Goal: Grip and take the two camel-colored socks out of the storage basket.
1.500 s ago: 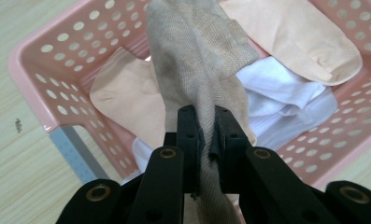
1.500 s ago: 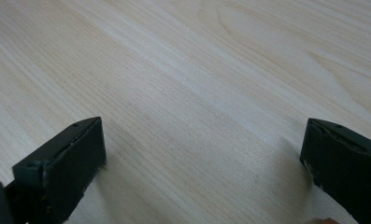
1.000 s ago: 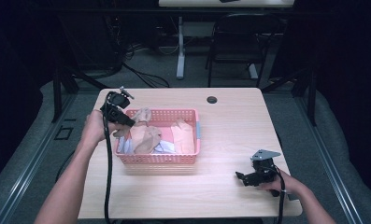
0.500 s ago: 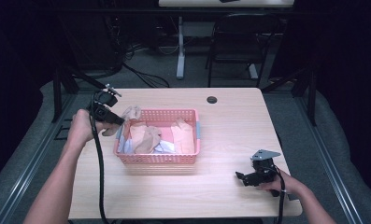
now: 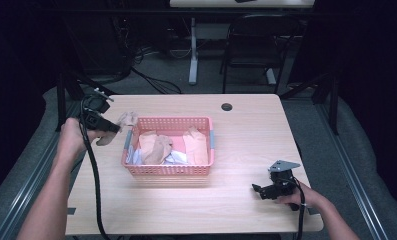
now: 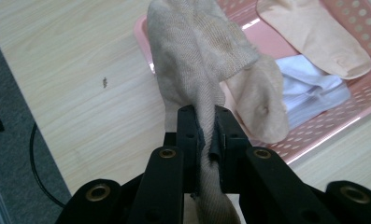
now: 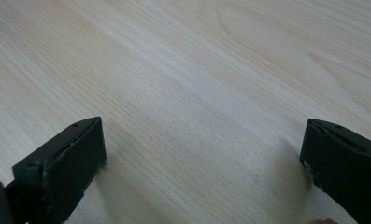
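— So, what do the left gripper (image 6: 205, 116) jaws clamp?
— A beige sock (image 6: 192, 56), pinched mid-length and dangling, probably for sorting; beyond lies the pink basket (image 6: 314, 135).
— The right gripper (image 7: 202, 163)?
— Jaws apart over bare table (image 7: 197, 70), idle.

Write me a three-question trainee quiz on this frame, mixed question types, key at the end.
1. True or false: the left gripper is shut on a beige sock.
2. Where is that sock relative to the pink basket?
A. Lying inside it
B. Held beyond its left end, over the table
C. Under it
3. In a few words: what is the state of the right gripper, and what lies between its jaws?

Key
1. True.
2. B.
3. Open, with bare tabletop between the jaws.
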A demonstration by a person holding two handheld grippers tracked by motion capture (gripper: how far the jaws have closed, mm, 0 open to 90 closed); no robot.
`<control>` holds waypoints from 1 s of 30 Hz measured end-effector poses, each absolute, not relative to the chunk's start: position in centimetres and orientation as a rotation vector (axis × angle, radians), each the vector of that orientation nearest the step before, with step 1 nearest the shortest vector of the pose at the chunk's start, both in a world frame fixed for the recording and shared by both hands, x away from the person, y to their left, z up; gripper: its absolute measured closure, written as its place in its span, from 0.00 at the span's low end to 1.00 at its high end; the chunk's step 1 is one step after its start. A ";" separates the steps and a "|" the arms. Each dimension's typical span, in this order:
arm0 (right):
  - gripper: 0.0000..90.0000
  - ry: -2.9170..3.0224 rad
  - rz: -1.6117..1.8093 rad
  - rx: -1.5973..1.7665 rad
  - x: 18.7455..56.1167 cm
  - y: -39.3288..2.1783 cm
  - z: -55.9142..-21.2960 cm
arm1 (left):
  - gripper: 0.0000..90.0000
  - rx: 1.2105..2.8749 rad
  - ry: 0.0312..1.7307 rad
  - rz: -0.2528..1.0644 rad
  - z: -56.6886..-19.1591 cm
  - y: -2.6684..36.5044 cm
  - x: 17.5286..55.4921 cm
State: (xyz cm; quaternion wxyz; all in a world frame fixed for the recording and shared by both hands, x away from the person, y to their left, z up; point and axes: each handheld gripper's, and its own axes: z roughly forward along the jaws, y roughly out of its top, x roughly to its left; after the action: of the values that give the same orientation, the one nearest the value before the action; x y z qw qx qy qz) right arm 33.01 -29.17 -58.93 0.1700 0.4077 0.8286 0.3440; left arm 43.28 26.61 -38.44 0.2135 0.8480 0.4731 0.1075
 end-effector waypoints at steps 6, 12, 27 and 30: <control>0.00 2.355 0.982 1.159 33.0 -29.2 -58.9 | 0.91 2.303 1.386 0.302 -38.6 29.2 43.0; 0.00 2.355 0.981 1.159 33.0 -29.2 -58.9 | 0.91 2.288 1.440 0.293 -39.6 30.5 42.8; 0.00 2.355 0.980 1.160 33.0 -29.2 -58.9 | 0.91 2.282 1.533 0.251 -42.3 32.3 43.1; 0.00 2.355 0.980 1.159 33.0 -29.2 -58.9 | 0.91 2.288 1.546 0.245 -42.9 32.4 43.3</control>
State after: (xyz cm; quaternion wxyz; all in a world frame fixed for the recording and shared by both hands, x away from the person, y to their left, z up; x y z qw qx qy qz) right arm 33.01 -29.18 -58.94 0.1692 0.4076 0.8284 0.3449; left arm 43.26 32.42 -42.90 0.1838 0.8113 0.5482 0.0868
